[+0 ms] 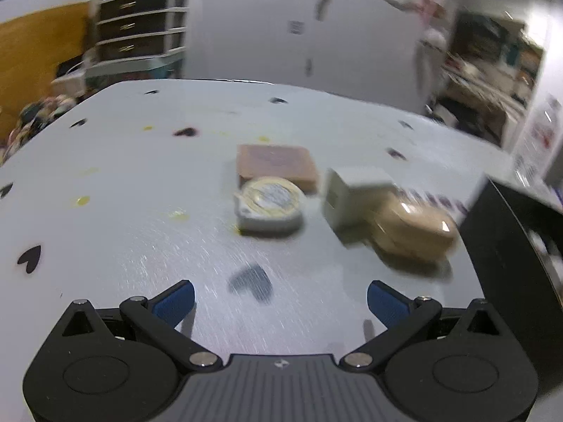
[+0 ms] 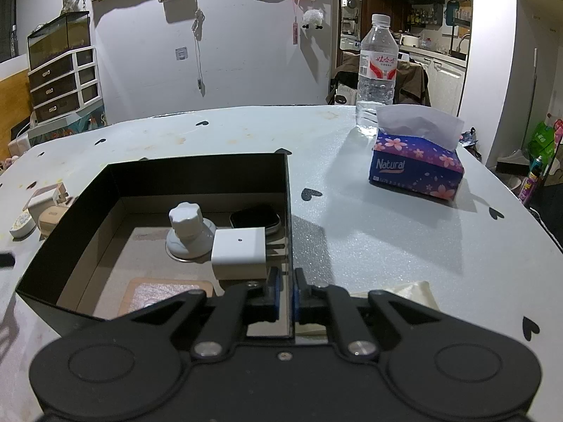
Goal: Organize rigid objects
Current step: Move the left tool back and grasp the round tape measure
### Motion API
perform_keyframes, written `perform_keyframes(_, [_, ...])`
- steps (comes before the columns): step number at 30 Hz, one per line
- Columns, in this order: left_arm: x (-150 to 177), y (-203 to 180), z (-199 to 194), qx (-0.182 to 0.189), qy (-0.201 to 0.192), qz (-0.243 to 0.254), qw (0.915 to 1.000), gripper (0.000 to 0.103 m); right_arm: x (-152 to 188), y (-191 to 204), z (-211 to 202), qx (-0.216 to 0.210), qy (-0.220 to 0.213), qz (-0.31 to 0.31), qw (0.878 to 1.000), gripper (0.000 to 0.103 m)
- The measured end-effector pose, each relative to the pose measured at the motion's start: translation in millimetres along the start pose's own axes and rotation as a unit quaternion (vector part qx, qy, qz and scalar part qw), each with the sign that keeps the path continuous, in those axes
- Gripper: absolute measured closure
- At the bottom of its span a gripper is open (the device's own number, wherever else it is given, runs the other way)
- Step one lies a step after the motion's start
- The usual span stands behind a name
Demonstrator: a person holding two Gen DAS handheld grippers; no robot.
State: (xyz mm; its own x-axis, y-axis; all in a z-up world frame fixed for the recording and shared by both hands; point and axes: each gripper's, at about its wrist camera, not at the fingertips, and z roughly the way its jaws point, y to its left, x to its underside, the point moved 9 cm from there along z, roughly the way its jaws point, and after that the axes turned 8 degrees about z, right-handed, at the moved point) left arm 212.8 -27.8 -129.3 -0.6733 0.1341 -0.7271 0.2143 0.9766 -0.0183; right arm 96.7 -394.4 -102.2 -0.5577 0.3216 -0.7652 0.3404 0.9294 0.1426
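- While the right gripper pinches the near right wall of the black box, the left gripper hangs spread and empty over the table.
- Inside the box sit a white knob, a white cube and a dark case.
- Outside lie a tape measure, pink pad, white block and tan case.

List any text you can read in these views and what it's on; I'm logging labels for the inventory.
"Natural": on the tissue box, front face.
Red characters on the water bottle label: too small to read.
Print on the tape measure face: blurred, unreadable.
Small mark on the tan case: too small to read.
Nothing else legible.
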Motion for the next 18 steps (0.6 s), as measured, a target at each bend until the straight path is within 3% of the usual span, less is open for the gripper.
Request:
perform_keyframes(2, [-8.4,6.9,8.5,-0.009,-0.018,-0.013,0.9997,0.006,0.0,-0.2,0.1,0.000,0.000,0.000,1.000,0.094])
perform_keyframes(10, [-38.5,5.6,43.4,-0.052,-0.049,0.056,0.9958,0.026,-0.6,-0.6,0.9,0.000,0.000,-0.001,1.000,0.094])
perform_keyframes(15, [-45.3,-0.7,46.5,-0.039,-0.058,0.069,0.9952,0.048,-0.5,-0.5,0.9,0.000,0.000,-0.001,1.000,0.094])
perform_keyframes(18, [-43.1,-3.7,44.6,-0.036,-0.058,0.070,0.9952,0.048,-0.7,-0.5,1.0,0.001,0.000,-0.001,1.000,0.094])
